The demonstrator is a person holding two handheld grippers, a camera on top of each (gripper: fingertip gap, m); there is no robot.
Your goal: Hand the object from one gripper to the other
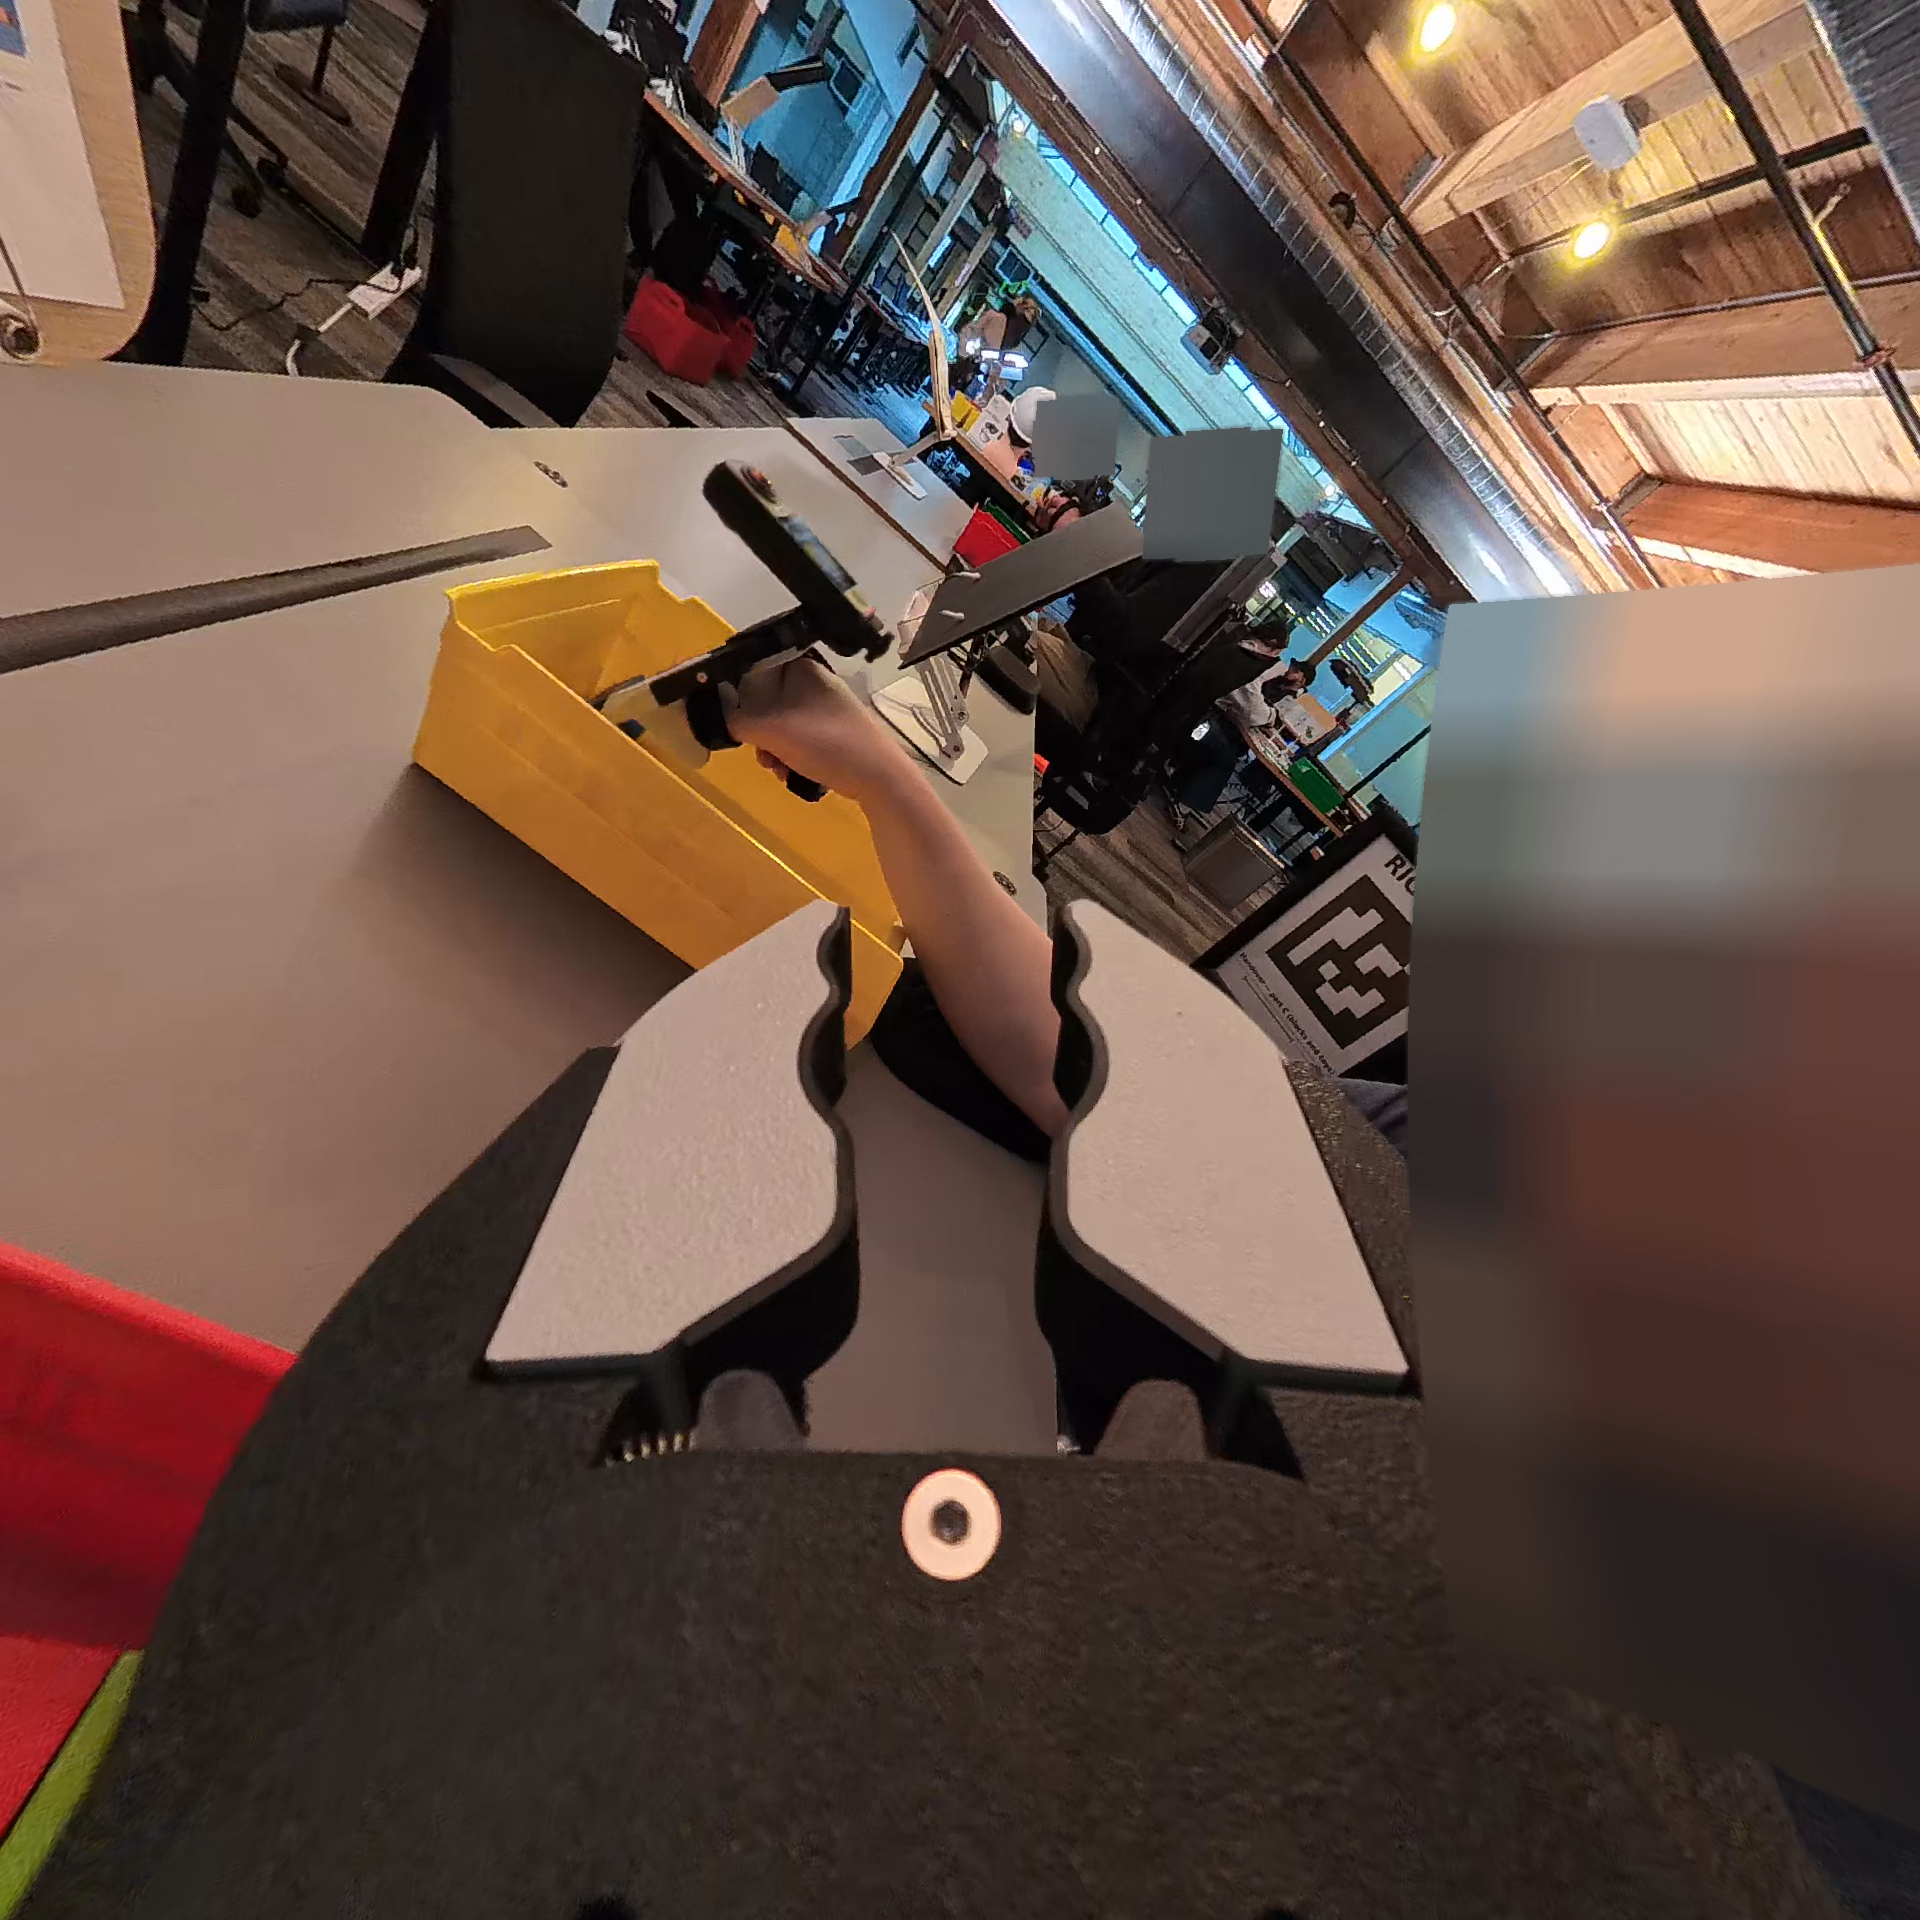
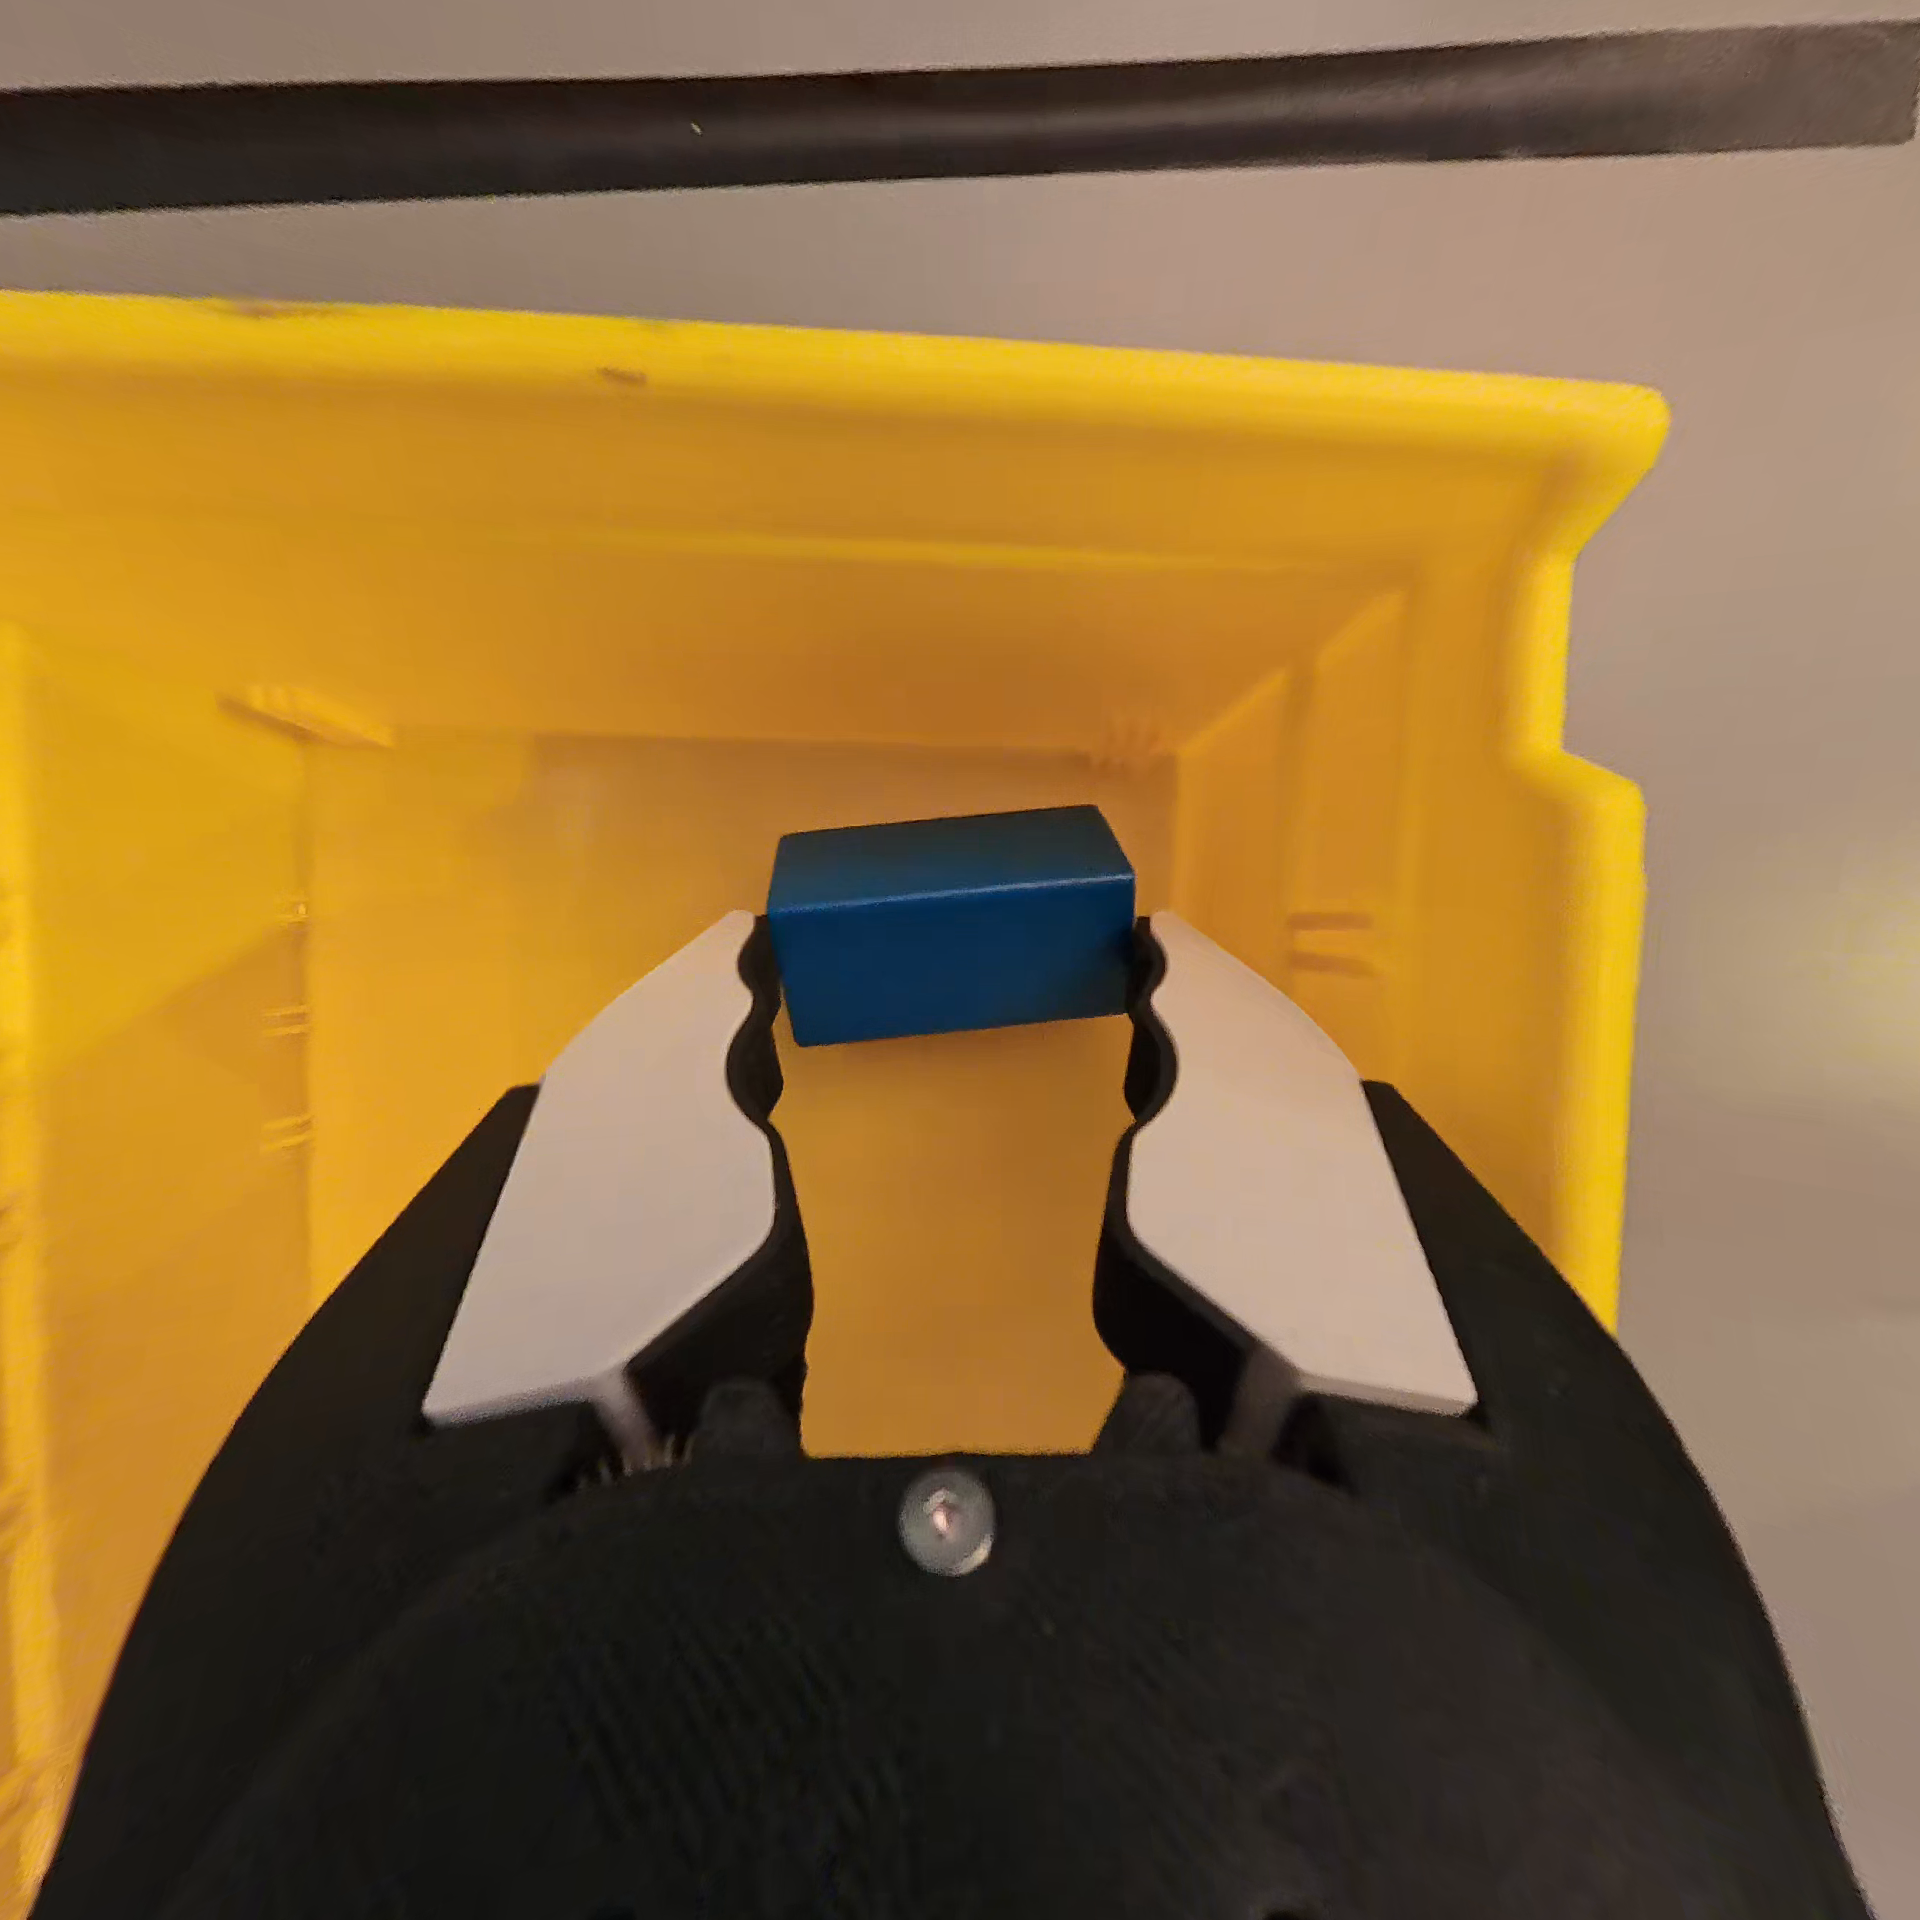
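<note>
One small blue block sits pinched by its two short ends between the very tips of the right gripper, inside a yellow bin on a grey table; it is a plain, smooth, box-shaped piece with crisp edges. Because the hold is only at the fingertips, the block could, I judge, twist or slip out on lifting, or knock the bin wall. Well apart, the left gripper waits empty, its jaws spread partway.
</note>
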